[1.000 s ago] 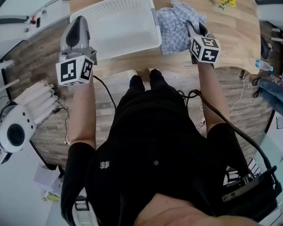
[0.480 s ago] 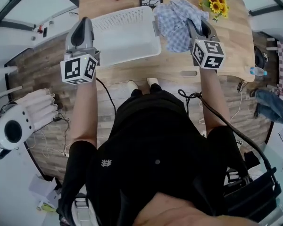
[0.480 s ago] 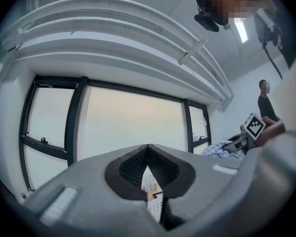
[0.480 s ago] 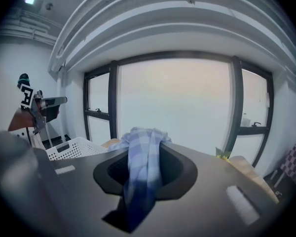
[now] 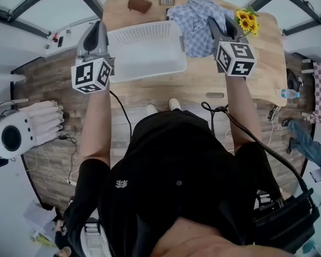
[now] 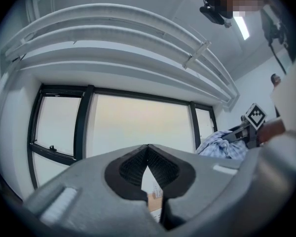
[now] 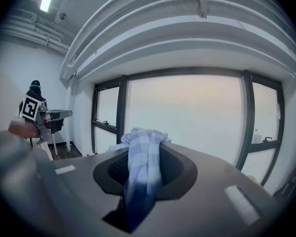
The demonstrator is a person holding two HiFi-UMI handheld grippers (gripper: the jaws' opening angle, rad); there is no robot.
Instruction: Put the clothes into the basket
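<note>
Where the right gripper (image 5: 222, 31) pinches it, the blue-checked cloth (image 5: 195, 20) hangs crumpled

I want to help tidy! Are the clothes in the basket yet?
Not yet. The right tongs grip the checked cloth, held near the white basket. The basket looks empty, so dropping it in is left. The left tongs are shut, holding nothing.

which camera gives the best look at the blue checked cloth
The head view: it shows the whole bunched cloth held by the right gripper beside the white basket. The right gripper view shows only a strip pinched between its jaws; the left gripper view catches a small part near its right edge.
</note>
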